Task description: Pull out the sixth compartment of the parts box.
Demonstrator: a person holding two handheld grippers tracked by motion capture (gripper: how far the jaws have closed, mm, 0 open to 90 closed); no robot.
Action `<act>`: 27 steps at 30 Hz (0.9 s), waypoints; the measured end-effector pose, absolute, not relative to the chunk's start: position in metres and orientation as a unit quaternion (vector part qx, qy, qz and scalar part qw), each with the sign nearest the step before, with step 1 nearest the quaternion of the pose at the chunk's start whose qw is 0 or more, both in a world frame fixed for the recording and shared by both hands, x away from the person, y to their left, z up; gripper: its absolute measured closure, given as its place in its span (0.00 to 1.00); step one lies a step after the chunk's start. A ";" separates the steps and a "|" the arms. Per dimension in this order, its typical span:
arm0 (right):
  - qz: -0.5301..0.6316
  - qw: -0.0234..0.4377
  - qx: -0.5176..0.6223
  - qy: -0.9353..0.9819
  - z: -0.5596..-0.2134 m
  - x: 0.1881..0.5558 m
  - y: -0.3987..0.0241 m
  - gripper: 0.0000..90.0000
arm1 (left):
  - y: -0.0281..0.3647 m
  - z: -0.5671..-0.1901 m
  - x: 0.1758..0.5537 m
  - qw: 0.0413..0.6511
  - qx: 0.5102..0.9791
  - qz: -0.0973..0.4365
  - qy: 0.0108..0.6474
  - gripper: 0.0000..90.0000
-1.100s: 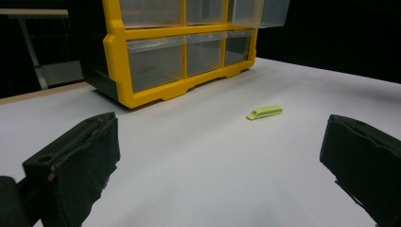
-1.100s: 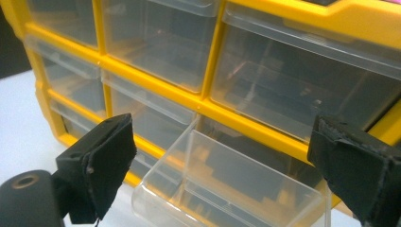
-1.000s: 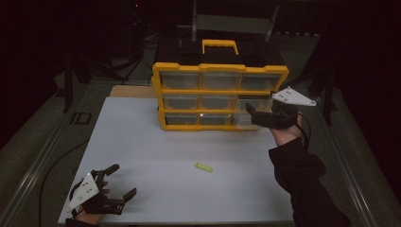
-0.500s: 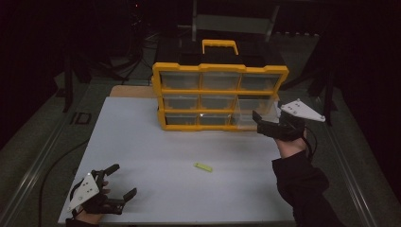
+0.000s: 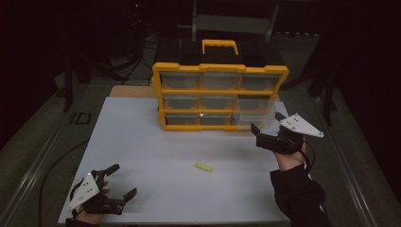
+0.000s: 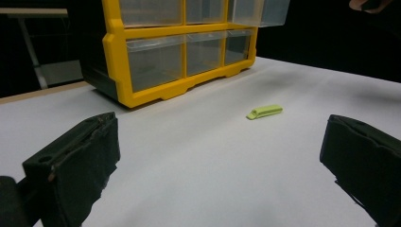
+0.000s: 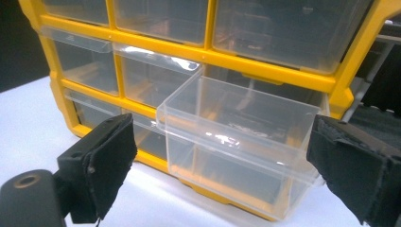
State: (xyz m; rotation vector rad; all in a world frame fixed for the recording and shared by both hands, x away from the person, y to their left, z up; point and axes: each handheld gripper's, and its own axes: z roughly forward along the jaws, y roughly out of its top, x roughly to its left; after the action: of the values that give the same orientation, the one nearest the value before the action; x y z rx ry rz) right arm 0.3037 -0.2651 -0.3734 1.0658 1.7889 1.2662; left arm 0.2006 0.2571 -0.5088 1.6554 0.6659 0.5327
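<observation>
Dark room, white worktop [image 5: 156,156] lit. Yellow organizer [image 5: 220,97] with clear drawers stands at the far edge, right of centre. Middle-row right drawer [image 5: 255,111] is pulled partway out of its slot and looks empty; other drawers sit flush. Right tool [image 5: 259,137] is near the right edge, just in front of that drawer, not touching it, jaws spread wide with nothing between them. In the right gripper view the drawer [image 7: 236,142] sits ahead of the gap between the jaws. Left tool [image 5: 120,182] rests at the near left corner, jaws wide, nothing held. Small lime-green piece [image 5: 203,167] lies flat on the worktop toward the near edge, about mid-width, well apart from both tools and the organizer. Left gripper view has the piece [image 6: 265,111] ahead of the jaws, organizer [image 6: 156,56] behind it.
</observation>
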 end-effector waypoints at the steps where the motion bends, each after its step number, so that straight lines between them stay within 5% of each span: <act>1: 0.487 0.348 0.409 0.689 -0.375 0.302 -0.265 0.10 | 0.257 -0.509 0.201 0.597 0.713 0.229 0.287 0.00; 27: 0.485 0.304 0.403 0.714 -0.450 0.278 -0.277 0.10 | 0.256 -0.509 0.200 0.599 0.715 0.225 0.282 0.00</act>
State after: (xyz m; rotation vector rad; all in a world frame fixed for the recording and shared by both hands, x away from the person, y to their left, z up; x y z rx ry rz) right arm 0.2778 -0.2774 -0.4495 1.0679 1.8919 1.2841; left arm 0.2004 0.2559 -0.5085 1.6585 0.6543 0.5213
